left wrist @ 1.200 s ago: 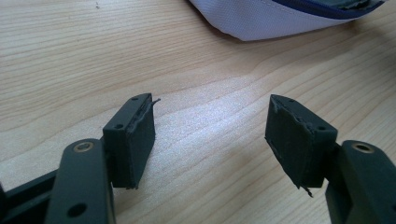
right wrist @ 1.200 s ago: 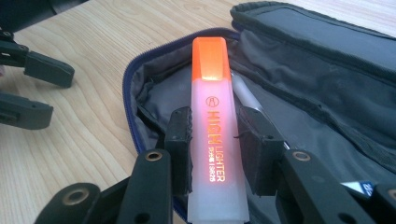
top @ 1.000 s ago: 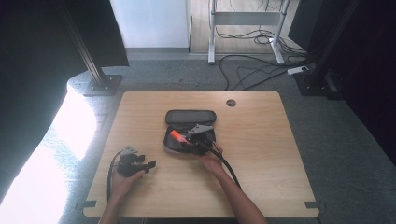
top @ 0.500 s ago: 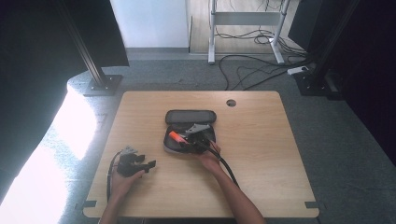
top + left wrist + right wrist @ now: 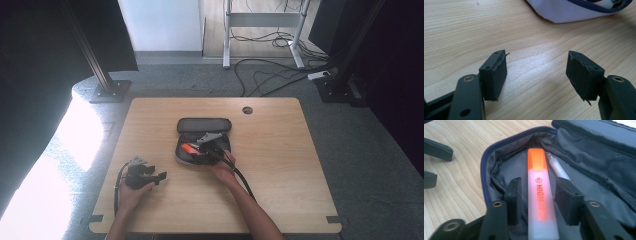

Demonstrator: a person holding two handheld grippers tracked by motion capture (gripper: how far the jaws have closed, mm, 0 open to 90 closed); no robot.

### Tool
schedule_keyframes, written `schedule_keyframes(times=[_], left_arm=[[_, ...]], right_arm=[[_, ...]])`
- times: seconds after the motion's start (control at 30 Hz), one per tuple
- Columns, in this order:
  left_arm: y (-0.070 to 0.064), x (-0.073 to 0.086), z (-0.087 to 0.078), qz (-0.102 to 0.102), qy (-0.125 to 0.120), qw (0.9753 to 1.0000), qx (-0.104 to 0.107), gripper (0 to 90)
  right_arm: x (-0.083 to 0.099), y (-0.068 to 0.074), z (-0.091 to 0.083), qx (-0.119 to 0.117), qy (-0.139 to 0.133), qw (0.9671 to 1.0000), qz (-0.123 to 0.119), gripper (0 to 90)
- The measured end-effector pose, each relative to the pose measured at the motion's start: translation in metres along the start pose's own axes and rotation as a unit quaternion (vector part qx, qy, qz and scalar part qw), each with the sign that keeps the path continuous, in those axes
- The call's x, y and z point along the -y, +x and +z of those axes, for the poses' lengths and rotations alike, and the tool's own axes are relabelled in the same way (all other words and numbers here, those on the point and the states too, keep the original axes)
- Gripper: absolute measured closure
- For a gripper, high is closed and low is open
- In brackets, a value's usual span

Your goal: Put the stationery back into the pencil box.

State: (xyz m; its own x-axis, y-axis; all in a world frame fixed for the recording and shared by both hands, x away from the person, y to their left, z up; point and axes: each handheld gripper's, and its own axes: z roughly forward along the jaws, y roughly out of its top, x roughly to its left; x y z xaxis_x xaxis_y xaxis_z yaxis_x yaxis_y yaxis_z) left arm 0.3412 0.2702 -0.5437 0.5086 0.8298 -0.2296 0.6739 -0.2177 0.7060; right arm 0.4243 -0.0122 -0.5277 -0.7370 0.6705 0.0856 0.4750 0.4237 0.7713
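An open dark pencil case (image 5: 204,125) lies at the middle of the table. An orange highlighter (image 5: 540,195) rests inside it beside a white pen (image 5: 557,167). My right gripper (image 5: 537,187) is over the case (image 5: 599,157), open, its jaws on either side of the highlighter with a small gap on each side. In the high view the right gripper (image 5: 196,149) sits at the case's front half by the highlighter (image 5: 189,148). My left gripper (image 5: 159,177) rests on the table at the front left, open and holding nothing (image 5: 536,72).
The wooden table (image 5: 280,170) has a round cable hole (image 5: 247,110) at the back right. The case's edge (image 5: 564,12) shows pale beyond the left gripper's jaws. The left gripper's fingers (image 5: 436,150) show at the far left of the right gripper view. Bare wood surrounds the case.
My right gripper has shifted slightly left over the case. The left gripper has not moved.
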Motion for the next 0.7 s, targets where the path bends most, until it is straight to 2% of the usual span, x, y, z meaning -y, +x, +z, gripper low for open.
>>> schedule_keyframes(times=[0.23, 0.43, 0.7], left_arm=[[0.000, 0.000, 0.000, 0.000, 0.000, 1.0000, -0.001, 33.4], [-0.001, 0.000, 0.000, 0.001, 0.001, 1.0000, -0.002, 33.4], [-0.001, 0.000, 0.000, 0.001, 0.002, 1.0000, -0.002, 33.4]], right_arm=[[0.002, -0.002, -0.007, -0.003, -0.015, 0.9998, 0.016, 52.8], [0.003, -0.003, -0.018, -0.010, -0.041, 0.9986, 0.032, 51.9], [0.006, -0.002, -0.036, -0.012, -0.059, 0.9975, 0.037, 50.1]])
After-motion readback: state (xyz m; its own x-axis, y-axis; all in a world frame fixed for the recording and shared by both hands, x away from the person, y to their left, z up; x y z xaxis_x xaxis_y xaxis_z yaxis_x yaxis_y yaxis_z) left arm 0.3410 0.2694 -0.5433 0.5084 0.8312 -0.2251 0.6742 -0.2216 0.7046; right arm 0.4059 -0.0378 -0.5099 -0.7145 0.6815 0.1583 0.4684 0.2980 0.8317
